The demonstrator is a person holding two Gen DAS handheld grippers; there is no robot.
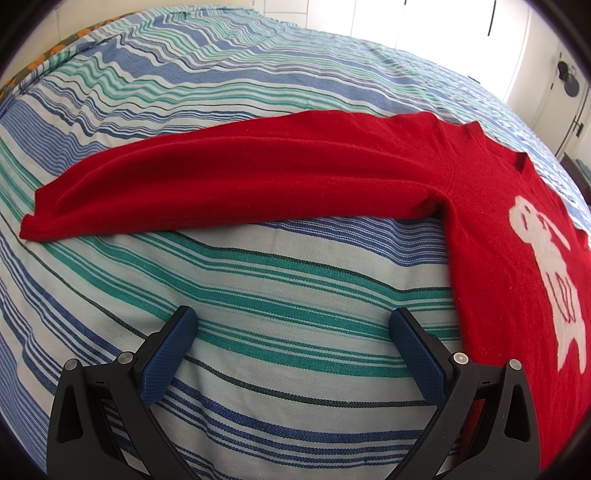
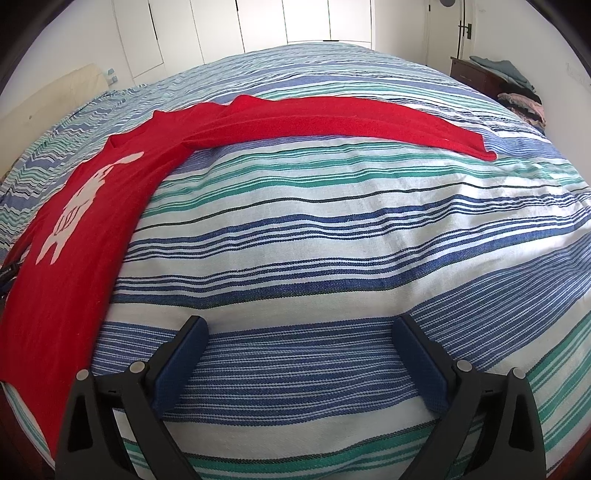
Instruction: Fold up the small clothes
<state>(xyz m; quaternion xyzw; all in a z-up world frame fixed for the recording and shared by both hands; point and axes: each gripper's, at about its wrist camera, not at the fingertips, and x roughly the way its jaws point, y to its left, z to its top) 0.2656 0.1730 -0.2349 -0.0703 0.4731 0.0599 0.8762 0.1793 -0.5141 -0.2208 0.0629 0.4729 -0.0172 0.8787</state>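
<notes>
A small red sweater (image 1: 491, 236) with a white animal figure (image 1: 550, 266) lies flat on a striped bedspread (image 1: 258, 280). Its one sleeve (image 1: 207, 181) stretches out to the left in the left wrist view. In the right wrist view the sweater's body (image 2: 74, 229) lies at the left and the other sleeve (image 2: 351, 122) stretches right. My left gripper (image 1: 293, 325) is open and empty, just left of the sweater's side edge. My right gripper (image 2: 301, 334) is open and empty, just right of the sweater's other side edge.
The blue, green and white striped bedspread (image 2: 332, 229) covers the whole bed. White cupboard doors (image 2: 258, 26) stand behind the bed. A dark bedside cabinet (image 2: 476, 74) with piled clothes (image 2: 517, 92) is at the far right.
</notes>
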